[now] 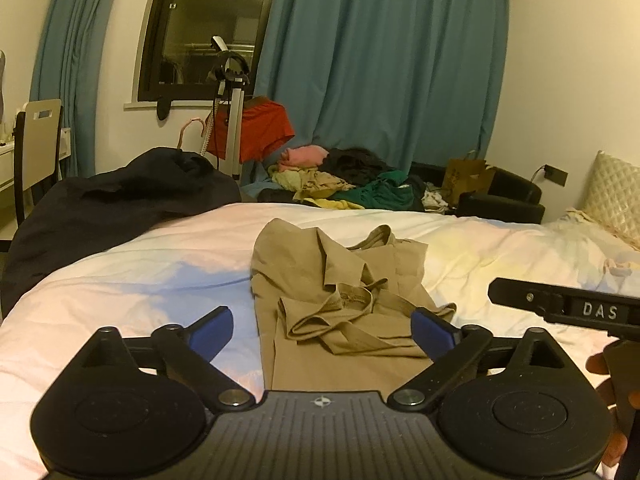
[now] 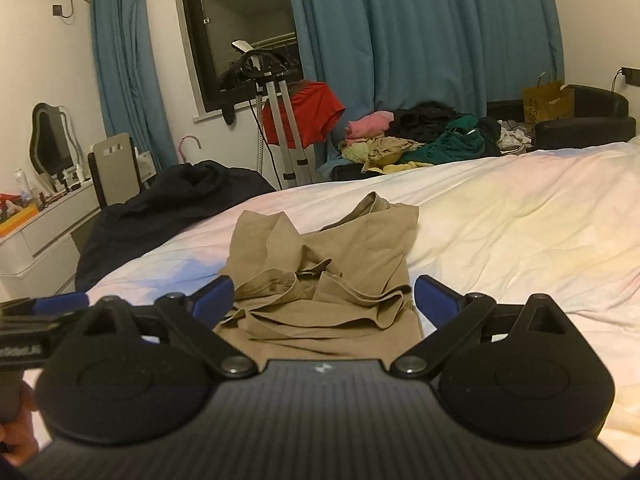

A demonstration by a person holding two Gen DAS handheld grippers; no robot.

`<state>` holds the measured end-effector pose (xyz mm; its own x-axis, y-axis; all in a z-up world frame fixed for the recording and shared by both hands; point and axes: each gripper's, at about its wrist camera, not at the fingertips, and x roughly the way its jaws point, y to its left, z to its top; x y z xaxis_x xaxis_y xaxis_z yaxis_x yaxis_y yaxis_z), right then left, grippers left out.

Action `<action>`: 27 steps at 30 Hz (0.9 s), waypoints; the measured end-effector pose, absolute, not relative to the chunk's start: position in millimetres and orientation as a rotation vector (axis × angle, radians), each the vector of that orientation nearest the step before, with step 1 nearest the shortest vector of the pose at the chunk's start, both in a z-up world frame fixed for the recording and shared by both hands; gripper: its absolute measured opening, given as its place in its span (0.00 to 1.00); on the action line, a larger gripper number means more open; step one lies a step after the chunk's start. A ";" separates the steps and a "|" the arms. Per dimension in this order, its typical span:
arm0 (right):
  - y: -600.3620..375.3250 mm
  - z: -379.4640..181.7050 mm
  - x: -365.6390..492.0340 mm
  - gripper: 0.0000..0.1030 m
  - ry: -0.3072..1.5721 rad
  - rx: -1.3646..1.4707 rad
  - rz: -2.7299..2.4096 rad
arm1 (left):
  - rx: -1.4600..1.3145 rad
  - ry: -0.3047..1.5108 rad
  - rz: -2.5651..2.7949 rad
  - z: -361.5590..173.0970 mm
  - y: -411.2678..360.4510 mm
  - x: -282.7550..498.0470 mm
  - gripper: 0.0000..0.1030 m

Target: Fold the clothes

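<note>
Across the room's far wall hang blue curtains (image 1: 384,64) on both sides of a dark window (image 1: 208,28). Below them the bed (image 1: 120,280), covered in a pale sheet, fills the middle of both views. A dark blanket (image 1: 120,196) is heaped on the bed's far left corner. Beyond the far edge of the bed lies a pile of clothes (image 1: 344,180) in pink, yellow, green and black, with a black armchair (image 2: 584,120) to its right holding a brown paper bag (image 2: 548,100). A red garment (image 1: 264,128) hangs by a metal stand (image 1: 234,120) under the window, and a pale chair (image 2: 116,164) stands by a white table (image 2: 40,224) at the left.

On the bed sheet, near the middle, lies the tan garment (image 1: 340,280), the thing to be folded. Its lower part lies flat toward the cameras, while its upper part is bunched and turned over on itself, with a hemmed edge curling on top.

The left hand-held gripper (image 1: 322,330) is just above the near end of the garment, its blue-padded fingers (image 1: 214,330) spread wide apart and holding nothing. The right hand-held gripper (image 2: 324,304) is beside it, likewise with its fingers (image 2: 434,300) wide apart and empty, the bunched cloth showing between them. Whether either touches the cloth cannot be told. Part of a hand (image 1: 604,368) shows at the right edge of the left view, beneath the other gripper's black arm, which is lettered DAS.
</note>
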<state>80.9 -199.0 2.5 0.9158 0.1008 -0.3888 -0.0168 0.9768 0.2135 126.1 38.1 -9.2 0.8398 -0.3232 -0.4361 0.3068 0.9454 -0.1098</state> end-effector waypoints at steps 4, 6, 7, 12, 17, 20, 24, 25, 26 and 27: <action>-198.8 2.9 75.6 0.95 0.400 0.204 0.058 | -0.063 0.540 -0.336 -18.0 39.7 124.7 0.94; -199.1 3.1 75.7 0.95 0.395 0.202 0.049 | -0.078 0.567 -0.341 -23.8 39.5 127.3 0.93; -199.4 2.8 75.8 0.95 0.393 0.201 0.045 | -0.080 0.578 -0.342 -26.5 39.1 128.4 0.93; -205.8 0.2 76.2 0.95 0.386 0.212 0.005 | -0.104 0.618 -0.350 -34.8 38.3 132.0 0.90; -221.1 -4.2 79.0 0.95 0.399 0.281 -0.045 | -0.340 0.706 -0.380 -43.7 58.1 145.8 0.87; -229.3 -9.0 82.2 0.95 0.420 0.329 -0.065 | -0.418 0.816 -0.381 -57.9 64.3 157.1 0.83; -240.2 -15.4 86.5 0.95 0.448 0.393 -0.092 | -0.566 0.966 -0.395 -88.1 72.5 168.7 0.80; -243.0 -16.9 87.5 0.95 0.455 0.409 -0.099 | -0.590 0.990 -0.392 -95.0 73.8 171.0 0.79; -245.7 -18.5 88.6 0.95 0.462 0.425 -0.106 | -0.609 1.013 -0.385 -101.1 74.8 172.7 0.78; -248.4 -20.1 89.7 0.95 0.468 0.441 -0.113 | -0.626 1.035 -0.378 -106.8 75.6 174.3 0.77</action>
<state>89.7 -248.4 -20.1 0.8880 -0.0054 -0.4599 0.2048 0.9000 0.3848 174.3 75.6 -106.8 0.4701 -0.5672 -0.6762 0.0015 0.7667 -0.6421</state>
